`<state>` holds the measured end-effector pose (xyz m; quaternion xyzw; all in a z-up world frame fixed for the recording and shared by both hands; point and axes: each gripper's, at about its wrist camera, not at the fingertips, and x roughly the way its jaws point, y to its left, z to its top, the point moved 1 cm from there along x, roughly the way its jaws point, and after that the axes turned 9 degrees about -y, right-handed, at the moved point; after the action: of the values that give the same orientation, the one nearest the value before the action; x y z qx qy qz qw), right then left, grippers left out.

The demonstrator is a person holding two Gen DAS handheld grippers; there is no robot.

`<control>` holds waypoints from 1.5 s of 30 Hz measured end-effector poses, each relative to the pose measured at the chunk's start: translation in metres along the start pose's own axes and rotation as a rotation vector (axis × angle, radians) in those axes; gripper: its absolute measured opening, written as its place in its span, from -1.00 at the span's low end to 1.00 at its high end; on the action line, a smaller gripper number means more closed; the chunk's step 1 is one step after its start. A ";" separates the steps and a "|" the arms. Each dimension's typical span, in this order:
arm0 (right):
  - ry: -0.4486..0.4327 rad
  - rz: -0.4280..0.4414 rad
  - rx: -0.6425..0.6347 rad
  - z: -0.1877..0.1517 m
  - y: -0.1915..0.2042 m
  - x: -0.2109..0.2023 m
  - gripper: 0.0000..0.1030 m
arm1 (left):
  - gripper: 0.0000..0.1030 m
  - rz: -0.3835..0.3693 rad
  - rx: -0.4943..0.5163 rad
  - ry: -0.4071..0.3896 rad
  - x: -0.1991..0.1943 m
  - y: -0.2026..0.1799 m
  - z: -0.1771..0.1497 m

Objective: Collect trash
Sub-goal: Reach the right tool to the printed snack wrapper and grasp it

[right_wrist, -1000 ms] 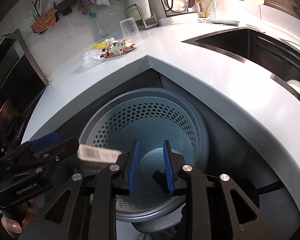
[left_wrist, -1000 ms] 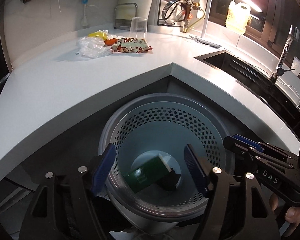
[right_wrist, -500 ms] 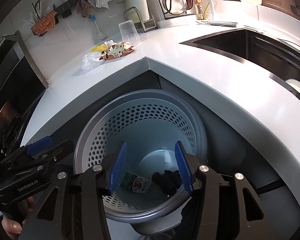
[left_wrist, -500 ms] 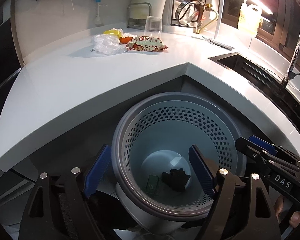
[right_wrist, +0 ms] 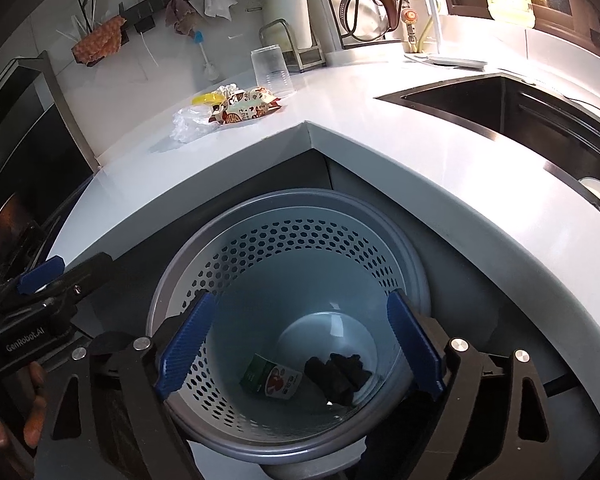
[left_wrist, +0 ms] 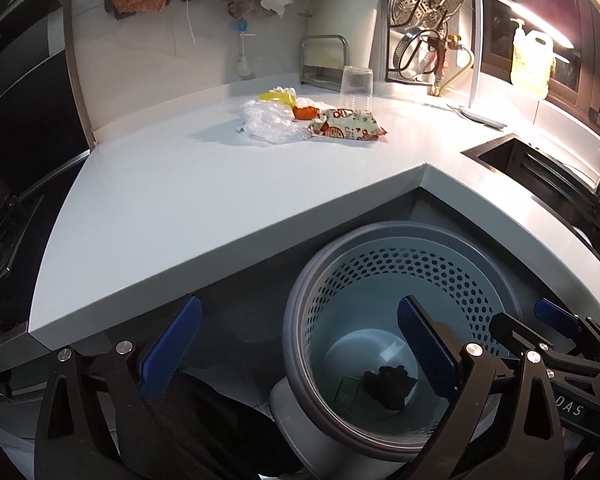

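Carton (right_wrist: 271, 377) lies flat in bin (right_wrist: 379, 216), long axis toward the right; both hand-held grippers wide, empty.

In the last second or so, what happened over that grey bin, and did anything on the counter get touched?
The green carton dropped into the bin and now lies at the bottom beside a black lump. The right tool, nearly closed a second ago, opened wide. The left tool stayed open and swung left, off the bin. The snack wrapper, clear plastic bag and plastic cup stayed put on the counter.
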<state>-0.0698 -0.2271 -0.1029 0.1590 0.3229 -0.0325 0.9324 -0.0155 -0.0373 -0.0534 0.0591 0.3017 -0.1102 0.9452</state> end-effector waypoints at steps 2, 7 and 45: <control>0.002 0.005 -0.022 0.005 0.003 0.003 0.63 | 0.88 0.007 -0.014 -0.015 0.000 0.006 0.008; -0.025 0.048 -0.035 0.034 0.007 0.013 0.63 | 0.88 0.036 -0.029 -0.042 0.007 0.021 0.032; 0.154 0.193 -0.431 0.195 0.080 0.251 0.26 | 0.88 0.178 -0.131 0.061 0.182 0.073 0.134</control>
<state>0.2570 -0.2027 -0.0903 -0.0114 0.3755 0.1386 0.9163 0.2215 -0.0222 -0.0474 0.0272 0.3303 -0.0041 0.9435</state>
